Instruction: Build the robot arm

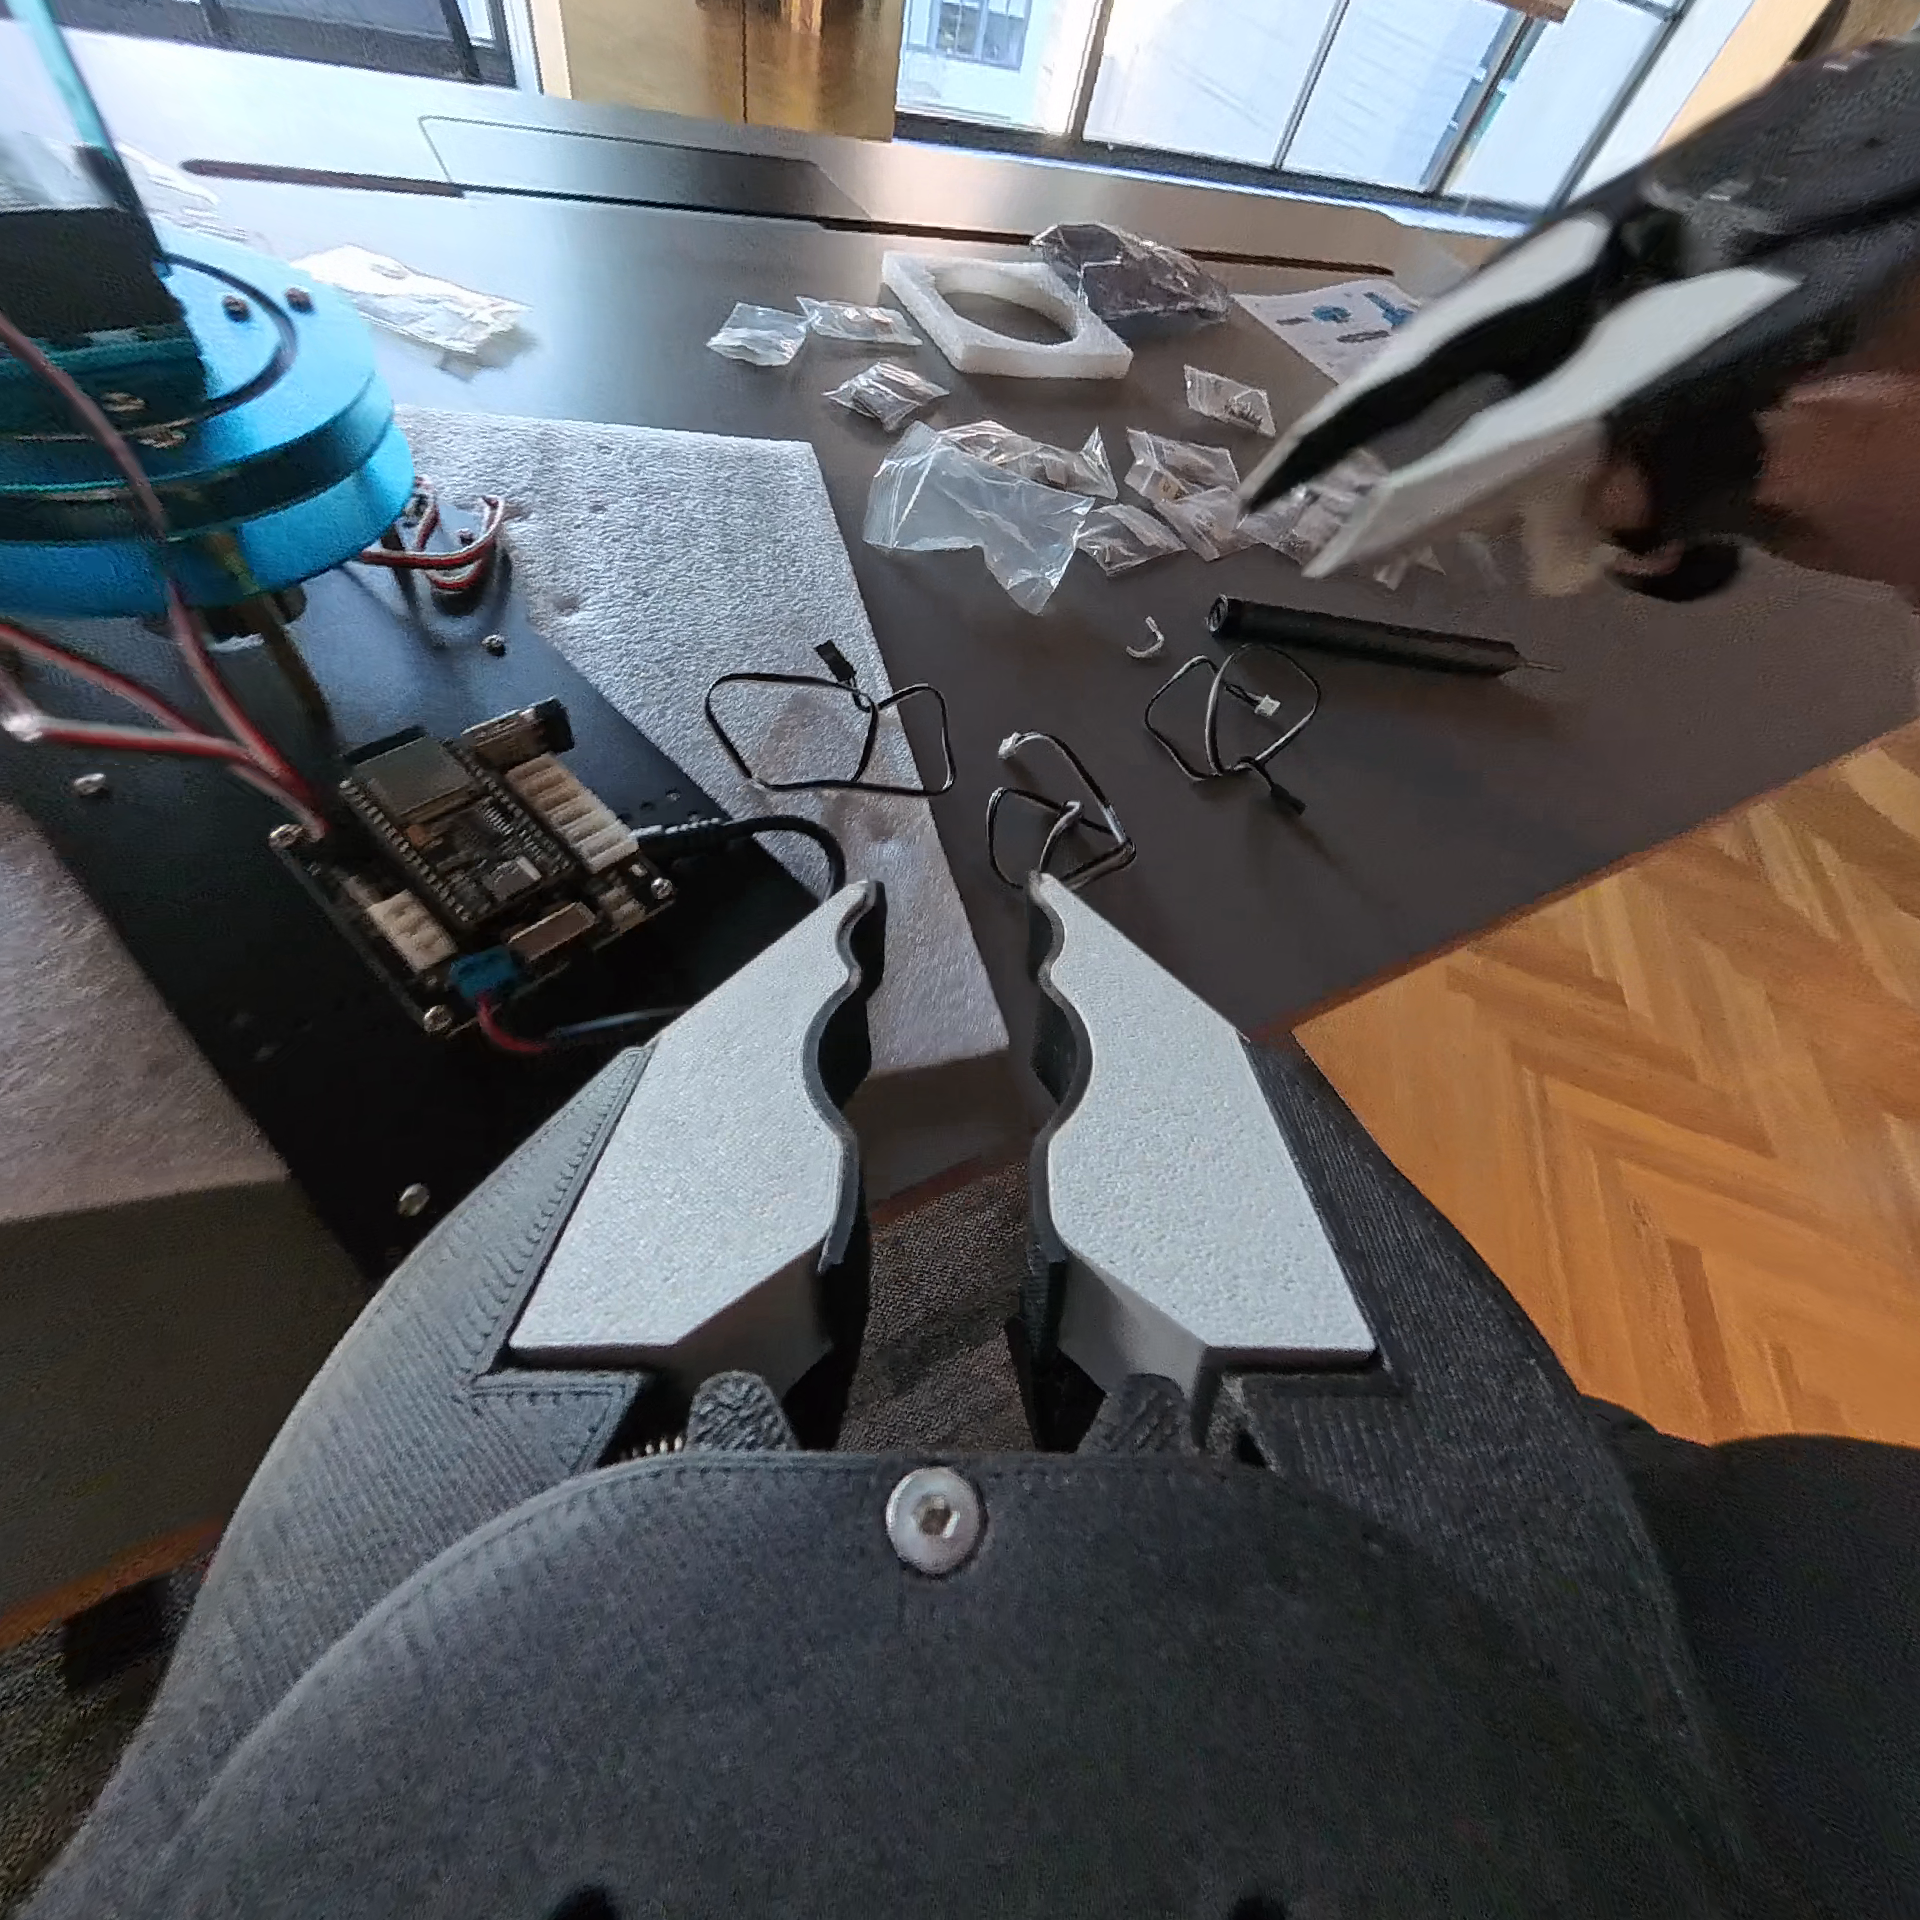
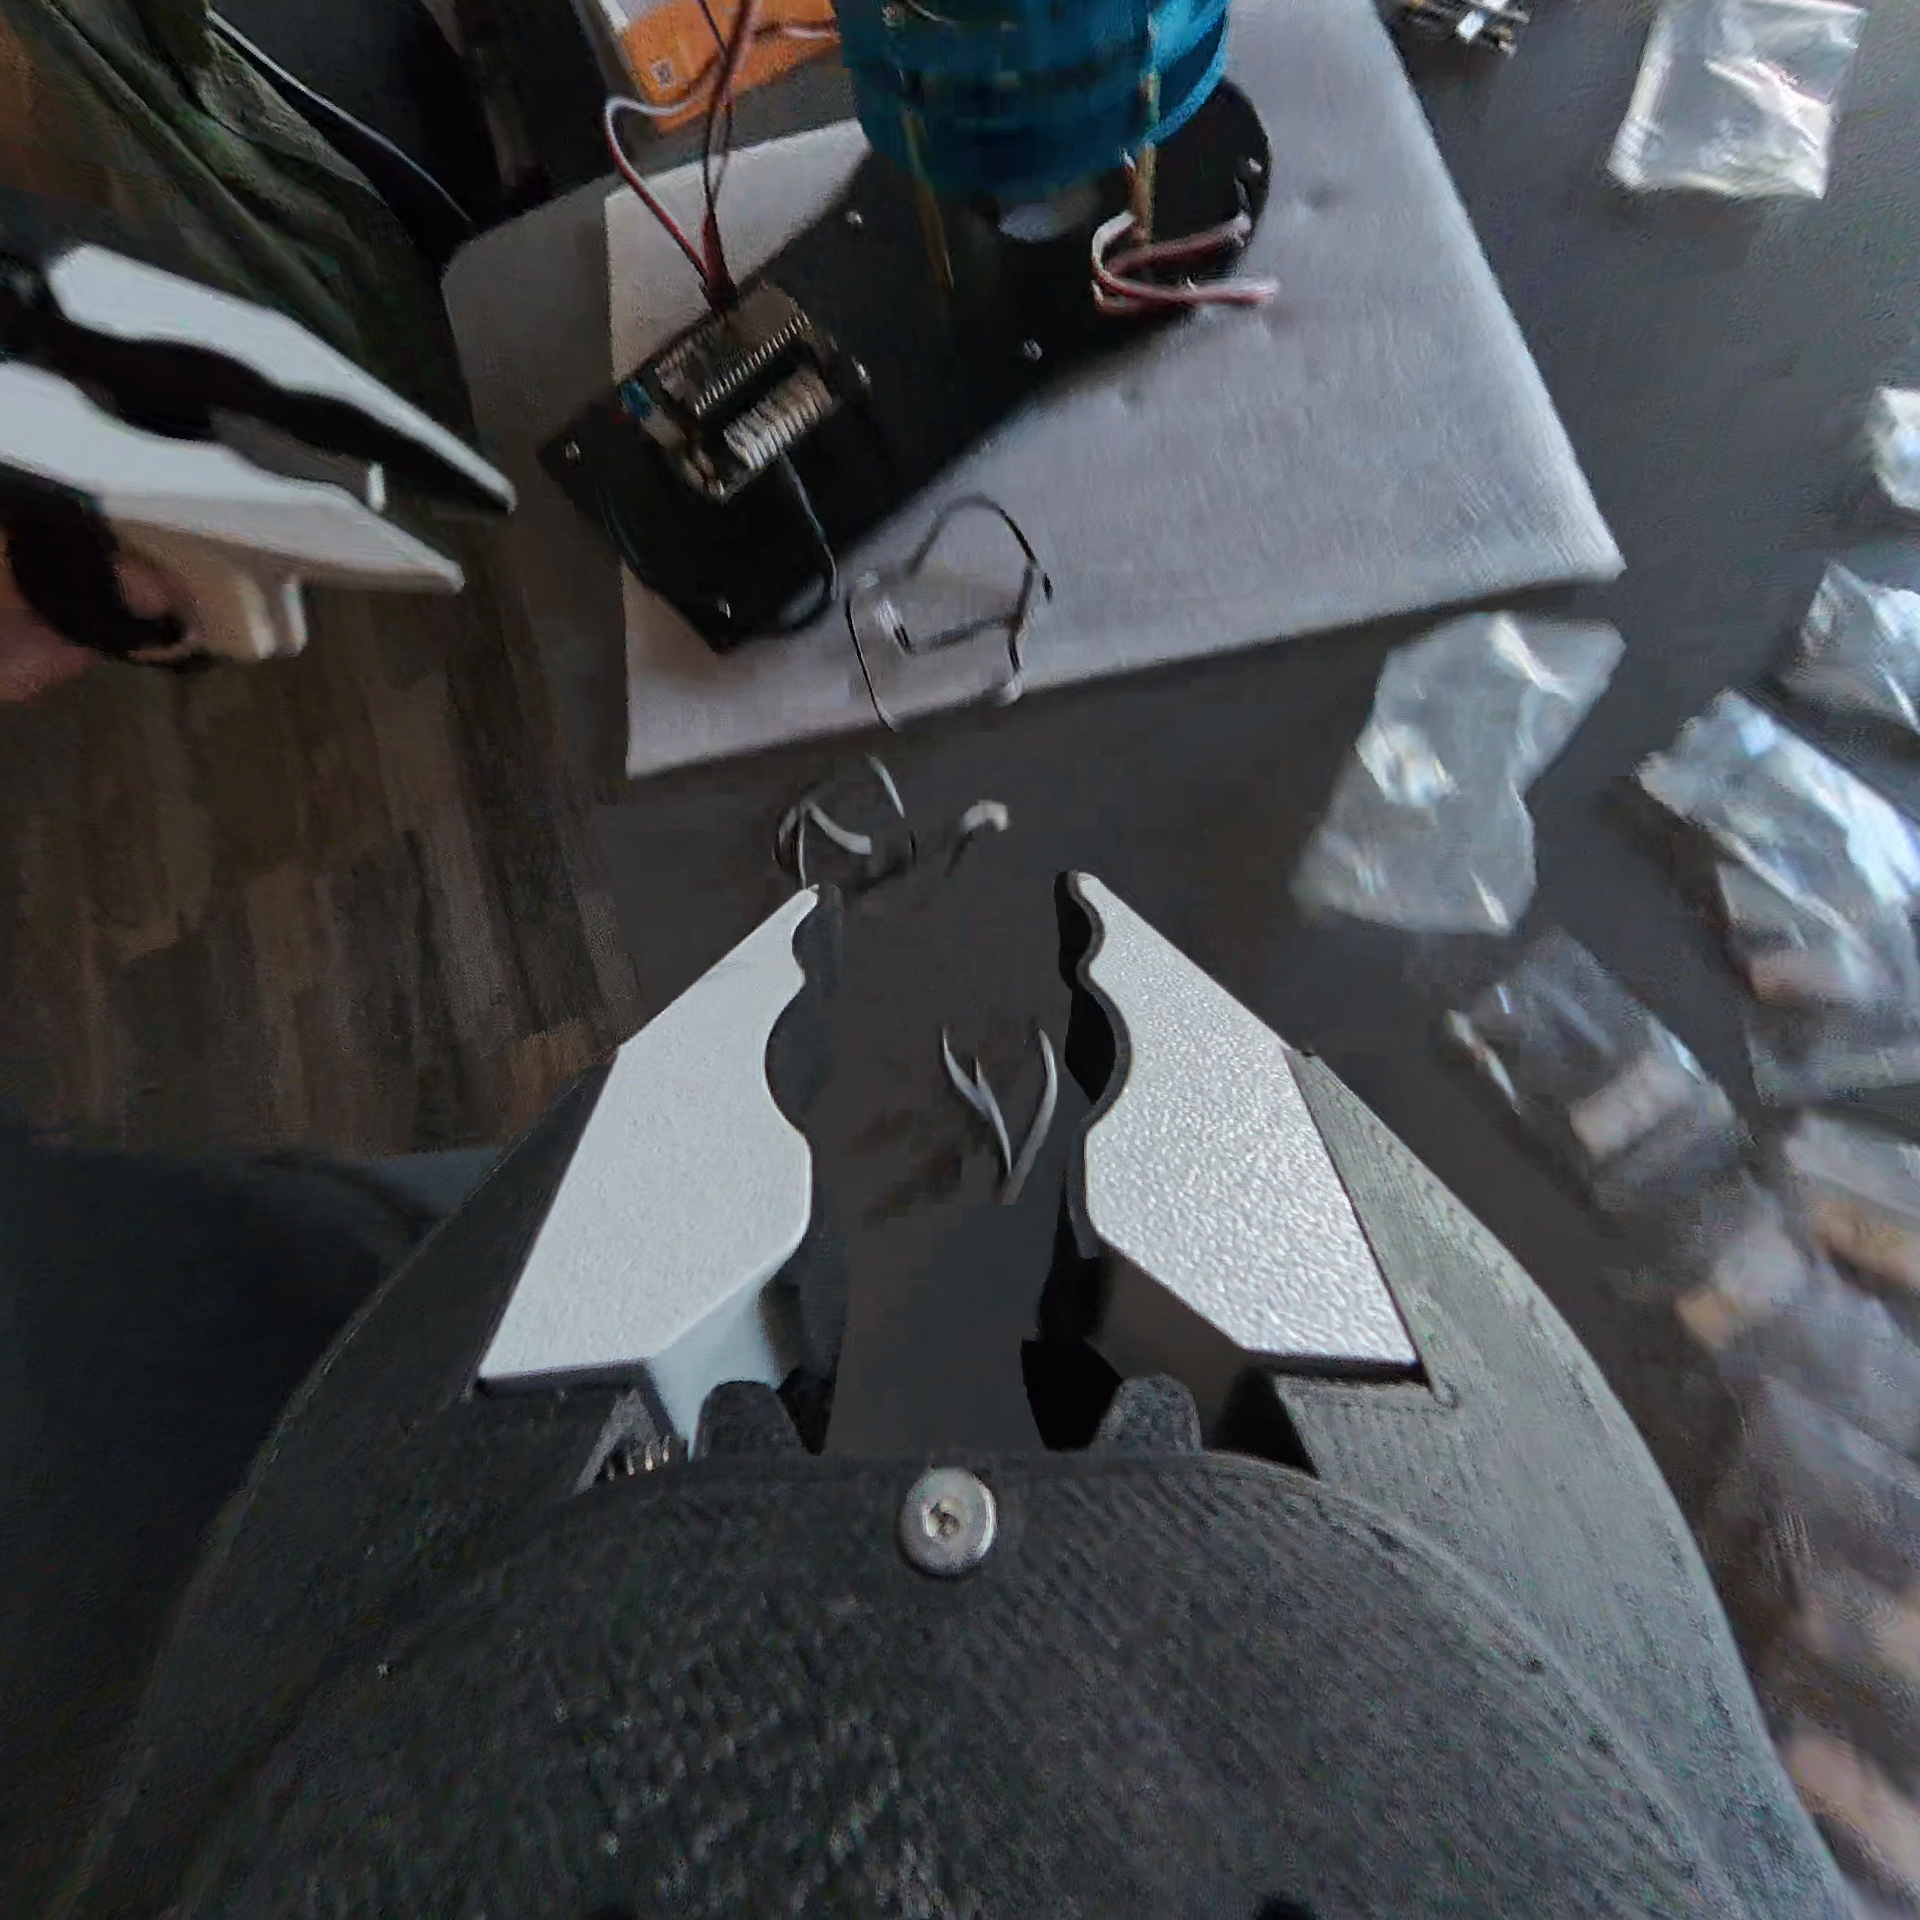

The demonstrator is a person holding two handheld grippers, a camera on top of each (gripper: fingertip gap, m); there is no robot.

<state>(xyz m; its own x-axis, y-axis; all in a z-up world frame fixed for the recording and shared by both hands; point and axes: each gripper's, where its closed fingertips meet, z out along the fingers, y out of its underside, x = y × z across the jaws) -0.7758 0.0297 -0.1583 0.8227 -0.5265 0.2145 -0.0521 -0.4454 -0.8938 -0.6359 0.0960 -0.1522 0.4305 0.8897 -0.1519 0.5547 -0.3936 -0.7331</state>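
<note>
Dark table | left gripper fingers apart, empty | right gripper fingers apart, empty

An electronics workroom or office is showing itself here: a dark bench is carrying a circuit board wired to a blue machine base on a grey foam pad, small bags of parts are lying towards its far edge, and windows and herringbone wood flooring are framing it.
</note>
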